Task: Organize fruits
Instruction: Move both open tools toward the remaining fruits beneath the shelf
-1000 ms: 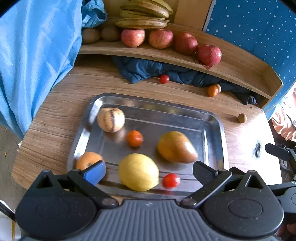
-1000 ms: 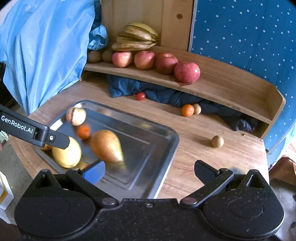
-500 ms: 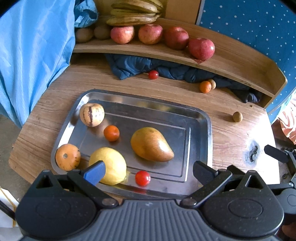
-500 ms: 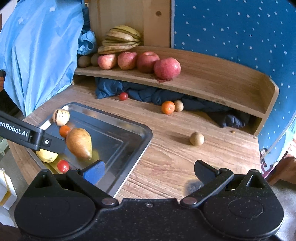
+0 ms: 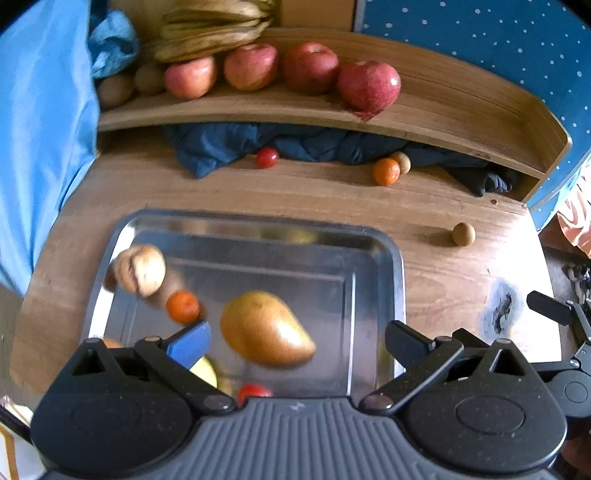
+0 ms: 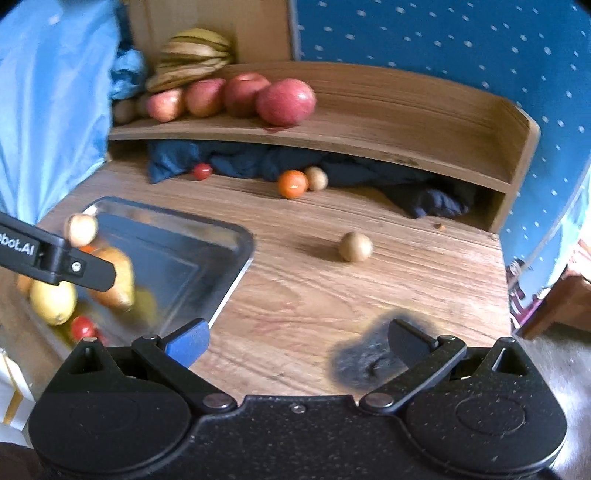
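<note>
A steel tray (image 5: pixel 395 266) holds a brownish mango (image 5: pixel 266 328), a small orange (image 5: pixel 183 306), a striped beige fruit (image 5: pixel 140 269), a red tomato (image 5: pixel 253 389) and a partly hidden yellow fruit (image 5: pixel 205 369). My left gripper (image 5: pixel 295 341) hangs open over the tray's near side, with the mango lying below between its fingers. My right gripper (image 6: pixel 297 338) is open over bare wood to the right of the tray (image 6: pixel 236 236), holding nothing. Loose on the table are a red tomato (image 6: pixel 202 171), an orange (image 6: pixel 292 184), a beige ball (image 6: pixel 316 178) and a brown ball (image 6: pixel 355 246).
A curved wooden shelf (image 5: pixel 461 122) at the back carries several red apples (image 5: pixel 369 85) and bananas (image 5: pixel 210 33). Dark blue cloth (image 5: pixel 229 147) is bunched under it. Light blue fabric (image 5: pixel 40 129) hangs at the left. A dark burn mark (image 6: pixel 369 354) lies near the table's front right.
My left gripper has moved in closer over the tray, so the mango now lies between its fingers. My right gripper has swung right, away from the tray.
</note>
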`<state>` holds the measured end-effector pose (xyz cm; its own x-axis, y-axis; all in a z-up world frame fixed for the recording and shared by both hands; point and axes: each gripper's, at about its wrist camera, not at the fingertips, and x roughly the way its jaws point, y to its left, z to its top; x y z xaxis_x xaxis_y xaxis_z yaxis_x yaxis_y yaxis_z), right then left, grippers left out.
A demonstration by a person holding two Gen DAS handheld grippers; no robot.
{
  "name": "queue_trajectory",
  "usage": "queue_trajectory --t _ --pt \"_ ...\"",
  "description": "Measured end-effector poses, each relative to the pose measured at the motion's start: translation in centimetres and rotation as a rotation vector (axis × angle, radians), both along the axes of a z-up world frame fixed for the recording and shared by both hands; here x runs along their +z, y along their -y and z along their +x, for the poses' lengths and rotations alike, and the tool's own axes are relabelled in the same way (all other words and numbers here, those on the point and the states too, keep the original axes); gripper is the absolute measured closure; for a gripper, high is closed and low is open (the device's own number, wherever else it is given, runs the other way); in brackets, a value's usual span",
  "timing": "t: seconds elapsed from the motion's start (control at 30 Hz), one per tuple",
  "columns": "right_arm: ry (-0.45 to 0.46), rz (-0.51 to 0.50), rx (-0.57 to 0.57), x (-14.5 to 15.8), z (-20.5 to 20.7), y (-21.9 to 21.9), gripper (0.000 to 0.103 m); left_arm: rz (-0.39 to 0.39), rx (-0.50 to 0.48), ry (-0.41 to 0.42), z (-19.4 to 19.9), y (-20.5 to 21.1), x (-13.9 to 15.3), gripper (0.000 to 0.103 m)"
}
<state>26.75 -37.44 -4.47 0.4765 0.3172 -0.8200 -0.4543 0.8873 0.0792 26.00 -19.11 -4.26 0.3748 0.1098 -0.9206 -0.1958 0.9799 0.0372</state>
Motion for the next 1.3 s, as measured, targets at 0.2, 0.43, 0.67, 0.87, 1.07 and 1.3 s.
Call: queue_trajectory --t 0.2,0.43,0.67,0.87,1.07,1.3 --pt "-0.016 0.002 -0.067 -1.1 1.7 0.0 0.001 0.01 -0.059 -0.021 3.4 -0.3 -0.8 0.001" --pt "0.005 -0.005 -0.151 -2.2 3.1 -0.8 0.001 -0.023 -0.136 -0.037 7.9 -0.7 -2.1 0.001" --pt "0.007 -0.041 -0.183 -3.3 4.6 -1.9 0.001 -0.057 -0.233 -0.033 12.5 -0.1 -3.2 0.001" --pt "0.02 -0.055 -0.23 -3.8 6.2 -2.2 0.002 -0.066 -0.3 -0.039 15.3 0.3 -4.5 0.001" --pt "0.048 -0.05 -0.266 -4.1 7.0 -2.7 0.011 -0.085 -0.343 -0.03 17.5 0.6 -5.6 0.001" --pt "0.078 -0.052 -0.291 -4.1 7.6 -3.1 0.02 -0.123 -0.392 -0.014 18.6 1.3 -6.3 0.006"
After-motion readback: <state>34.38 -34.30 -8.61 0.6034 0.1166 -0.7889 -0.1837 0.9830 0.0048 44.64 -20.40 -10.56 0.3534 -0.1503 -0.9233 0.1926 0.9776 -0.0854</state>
